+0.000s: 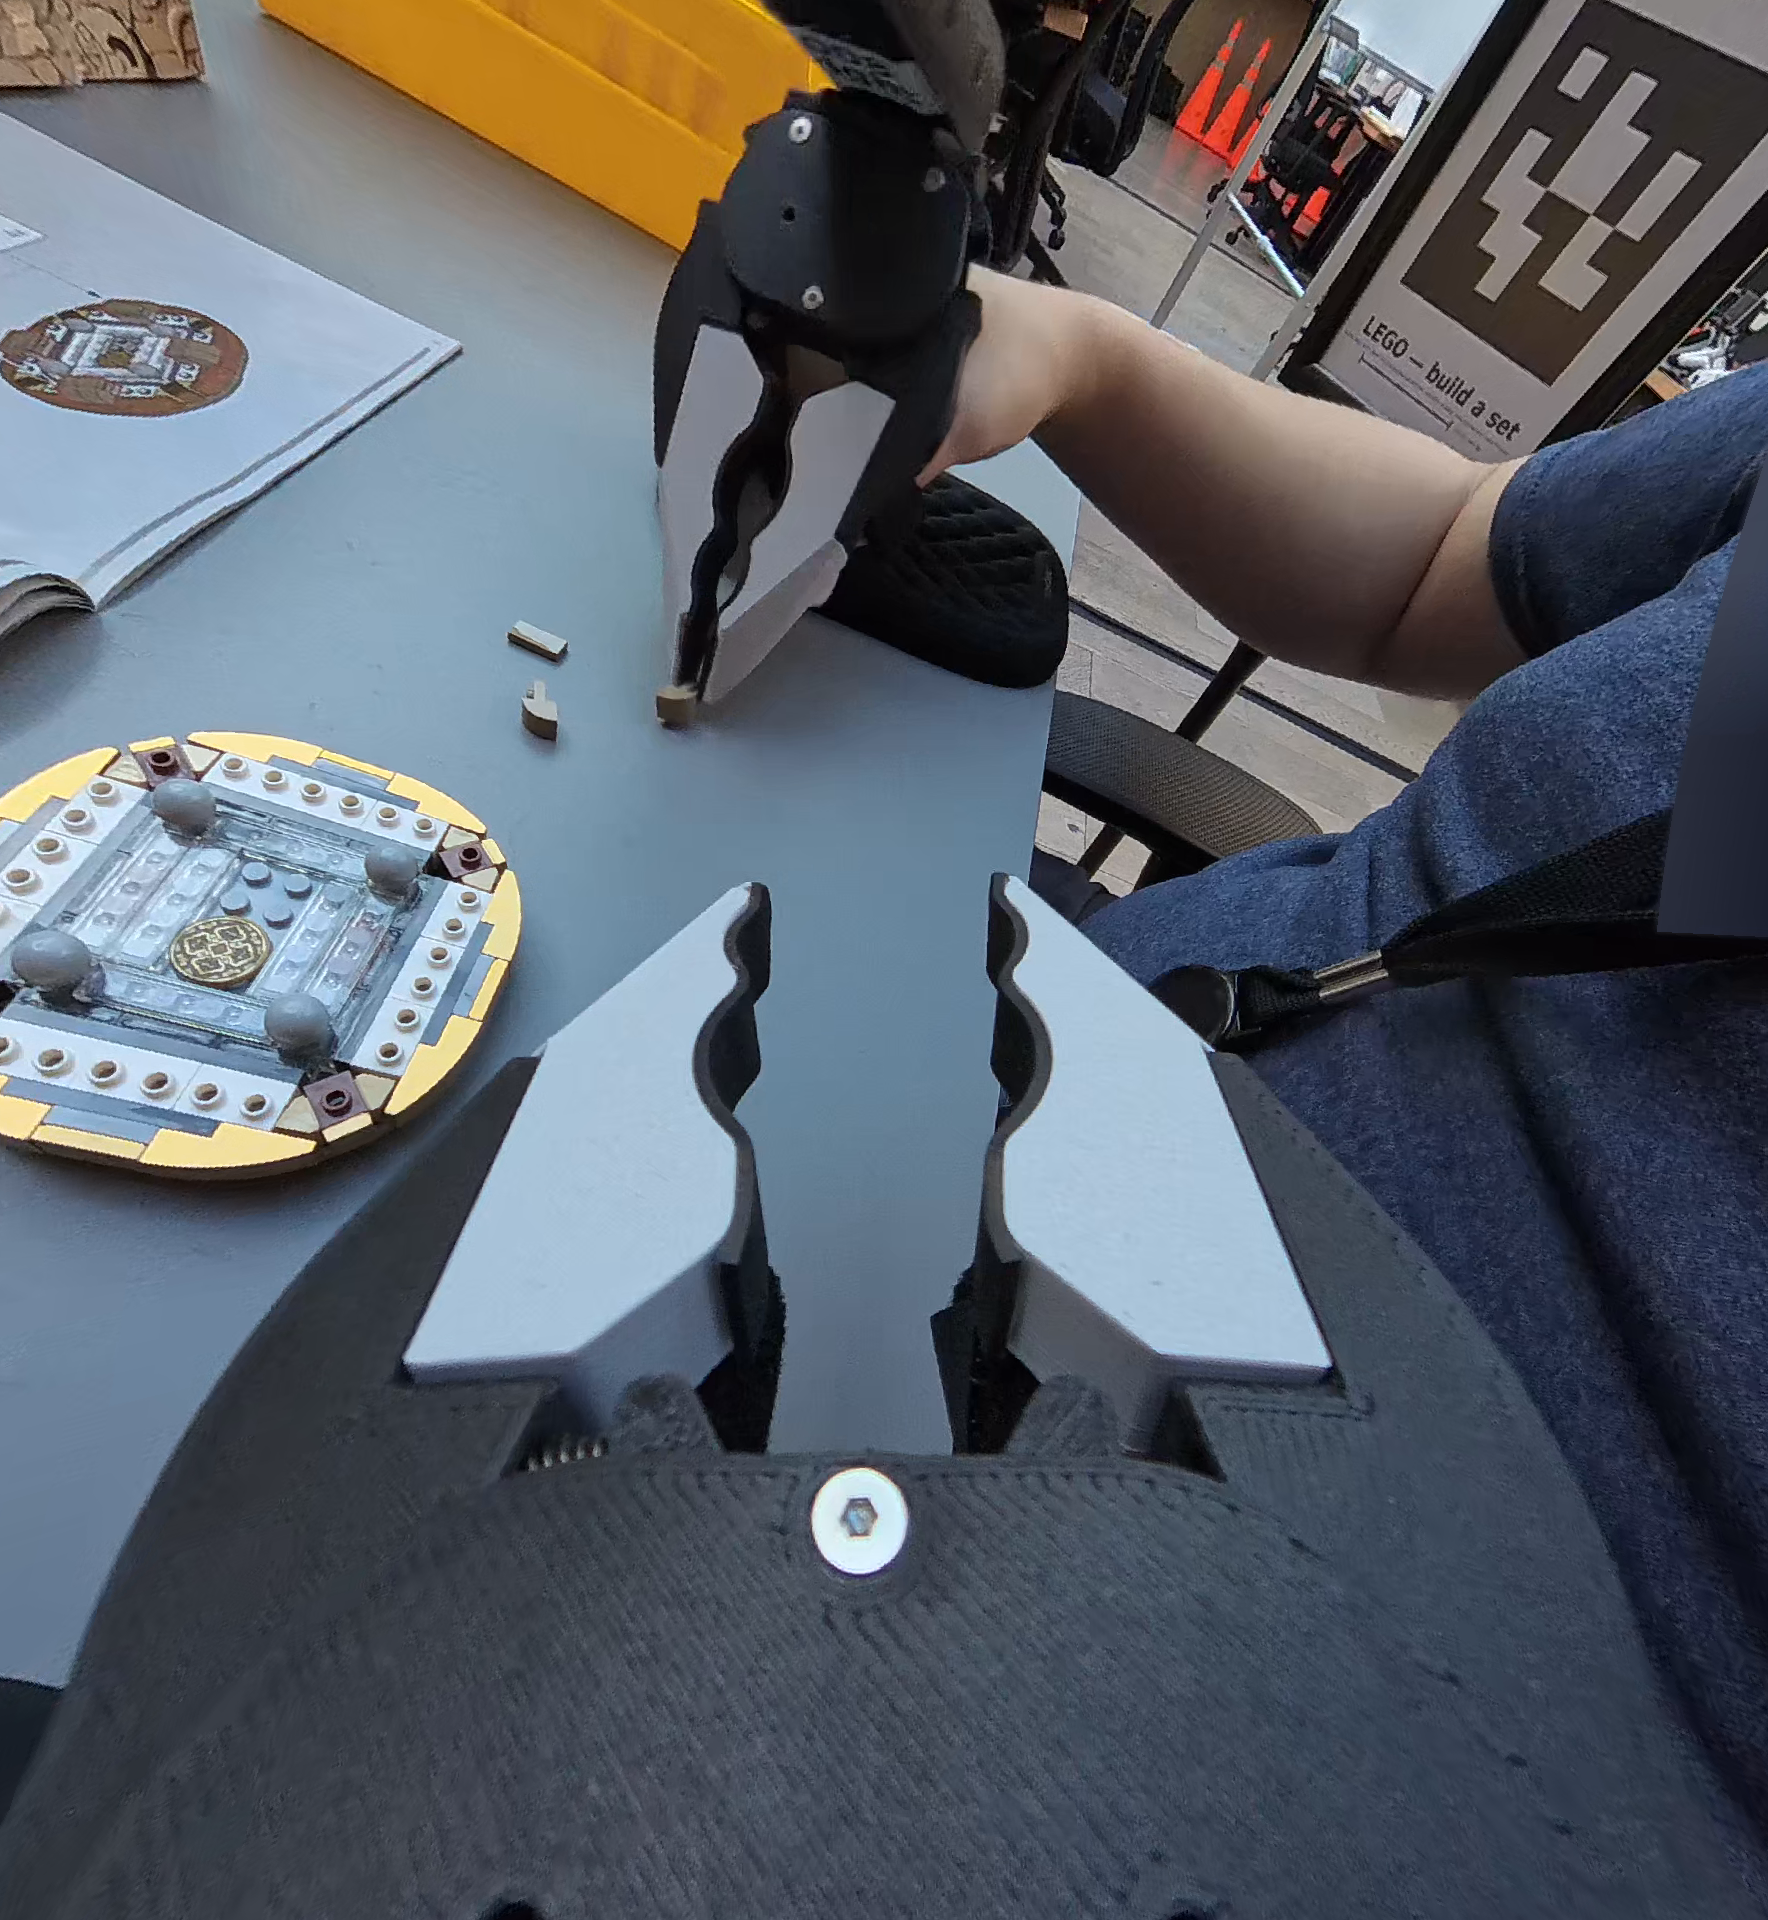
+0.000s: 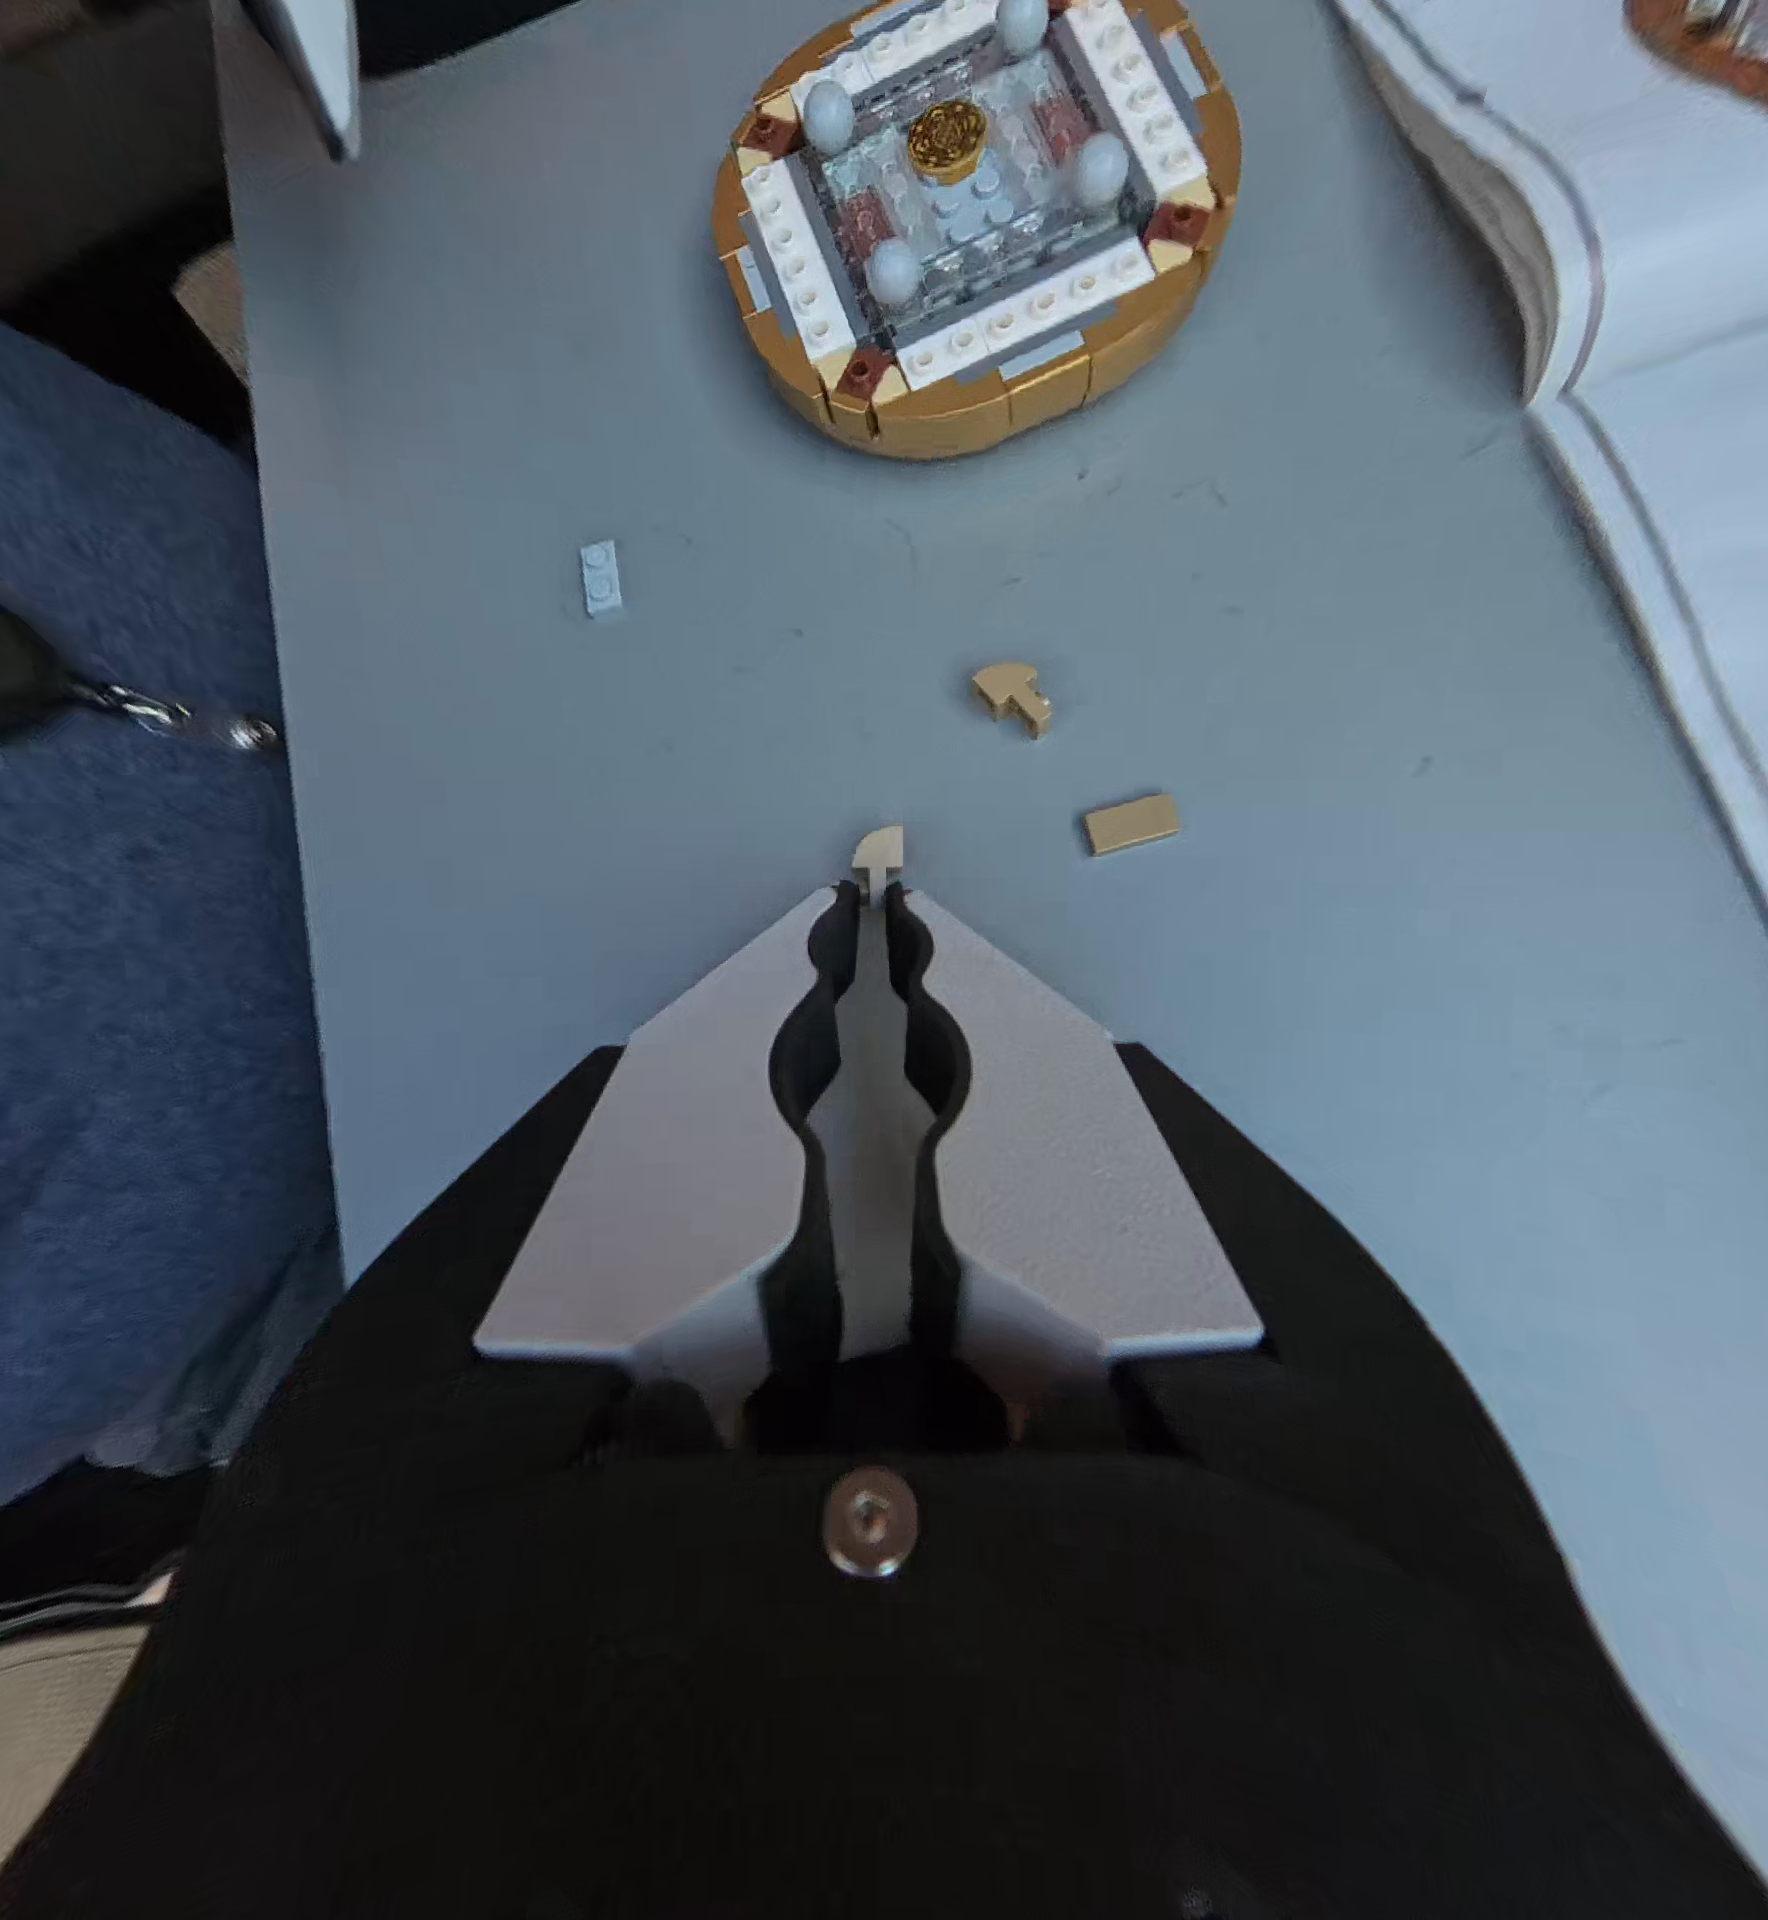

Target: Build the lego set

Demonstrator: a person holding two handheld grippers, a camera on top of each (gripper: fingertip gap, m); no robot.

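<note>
The round gold-rimmed lego model point(image 1: 205, 951) with white studded bricks, grey domes and a gold coin lies on the grey table point(image 1: 859, 790); it also shows in the right wrist view point(image 2: 973, 223). My right gripper point(image 2: 872, 888) is shut on a small tan curved piece point(image 2: 880, 854) at the table surface; it also shows in the left wrist view point(image 1: 691, 681) with the piece point(image 1: 674, 707). Two loose tan pieces lie beside it: a notched one point(image 2: 1013, 698) and a flat tile point(image 2: 1131, 825). My left gripper point(image 1: 878, 914) is open and empty, near the table's edge.
A small grey two-stud plate point(image 2: 601, 580) lies left of the tan pieces. An open instruction booklet point(image 1: 111, 416) lies beyond the model. A yellow tray point(image 1: 589, 94) stands at the back. A person's arm point(image 1: 1223, 488) and blue shirt are to the right, off the table. One gripper's finger ends stand about 15 centimeters off the other's. My right gripper's tips are some 4 centimeters from the flat tile point(image 2: 1131, 825). It turns up in the left wrist view point(image 1: 533, 636) as well.
</note>
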